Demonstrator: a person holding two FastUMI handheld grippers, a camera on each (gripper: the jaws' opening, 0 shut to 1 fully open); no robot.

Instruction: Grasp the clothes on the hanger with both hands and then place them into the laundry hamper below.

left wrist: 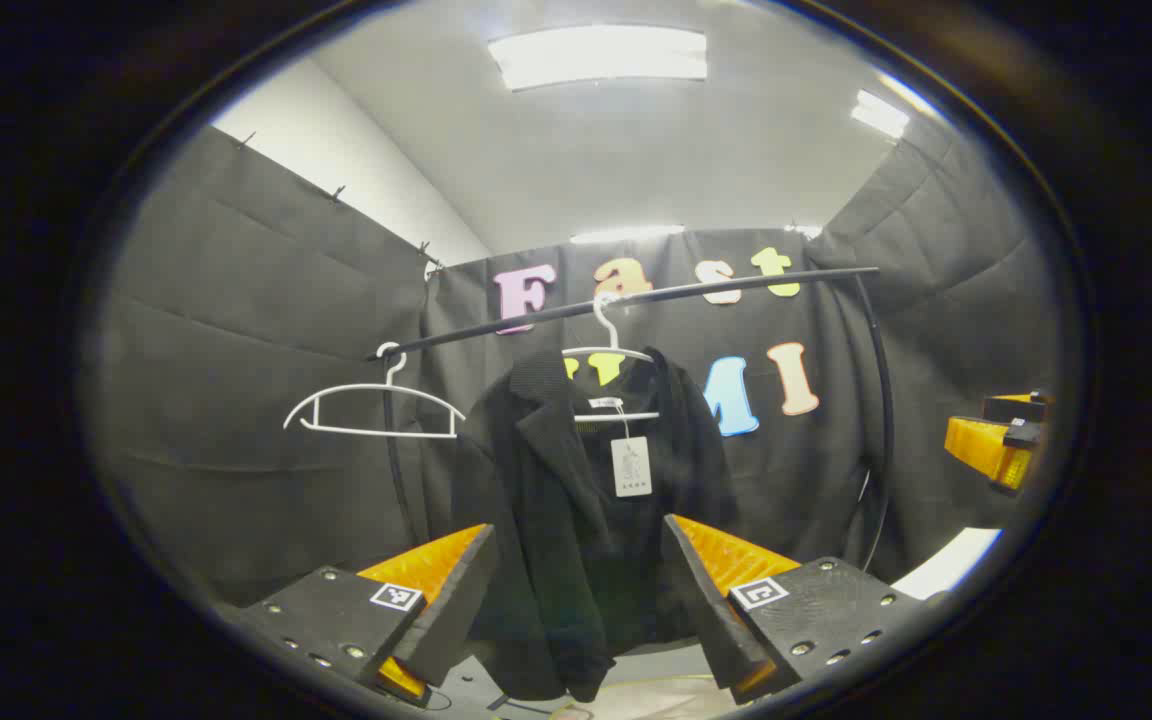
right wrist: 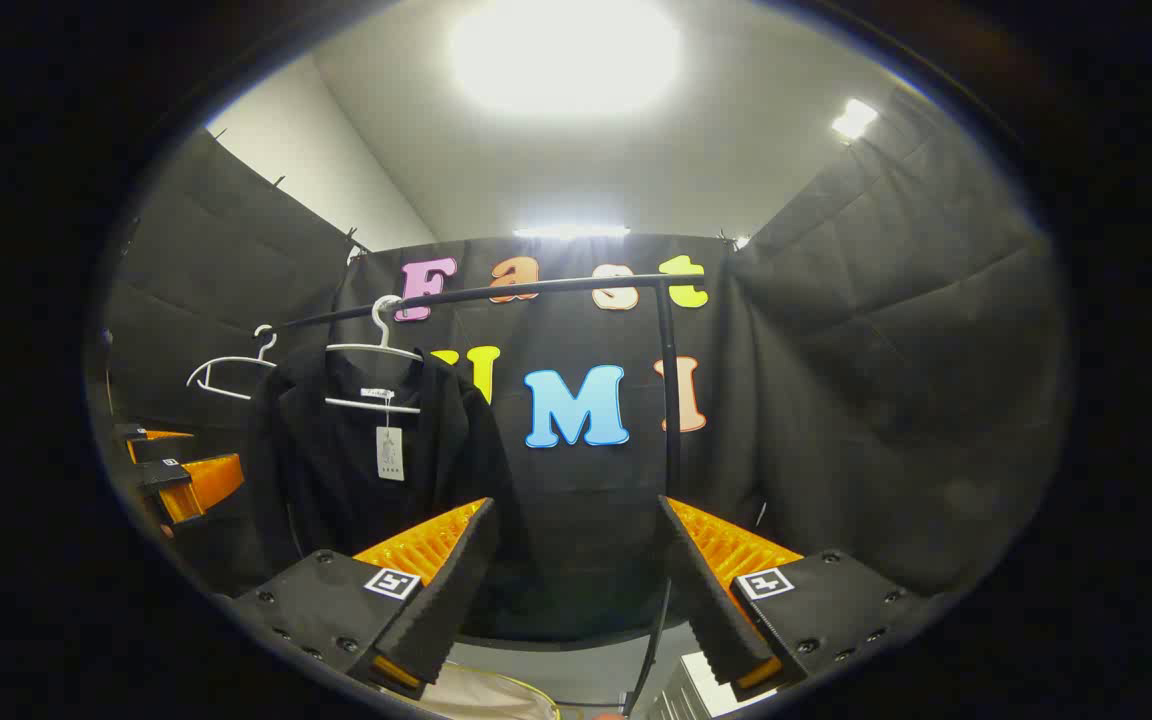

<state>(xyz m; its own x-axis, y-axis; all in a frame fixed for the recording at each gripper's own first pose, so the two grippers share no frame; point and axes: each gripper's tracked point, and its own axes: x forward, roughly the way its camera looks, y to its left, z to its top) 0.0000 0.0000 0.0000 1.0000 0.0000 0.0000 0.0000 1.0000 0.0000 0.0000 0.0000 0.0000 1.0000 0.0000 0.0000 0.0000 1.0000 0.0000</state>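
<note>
Left gripper (left wrist: 576, 600) held level and aimed straight at the rail, fingers spread wide with nothing between them; the black jacket (left wrist: 576, 520) sits dead ahead in the gap, not touched. Right gripper (right wrist: 576, 600) in a similar level pose, fingers likewise well apart and empty, pointed at the booth wall to the right of the garment; in its view the jacket hangs left of centre. The right gripper also appears at the far right edge of the left gripper view, and the left gripper at the far left edge of the right gripper view, both apart from the clothing. Jacket is dark, matte, soft-looking fabric with a notched lapel, draped on a thin white hanger (left wrist: 611, 352) with a curved hook over a slim dark rail (left wrist: 636, 297). A pale rectangular tag (left wrist: 631, 466) dangles on a string at the collar. A second white hanger (left wrist: 373, 408) hangs bare farther left on the rail. Rail bends down into a thin upright post (right wrist: 671, 390). A pale curved edge at the bottom of the right gripper view may be the hamper (right wrist: 486, 695); cannot tell.
</note>
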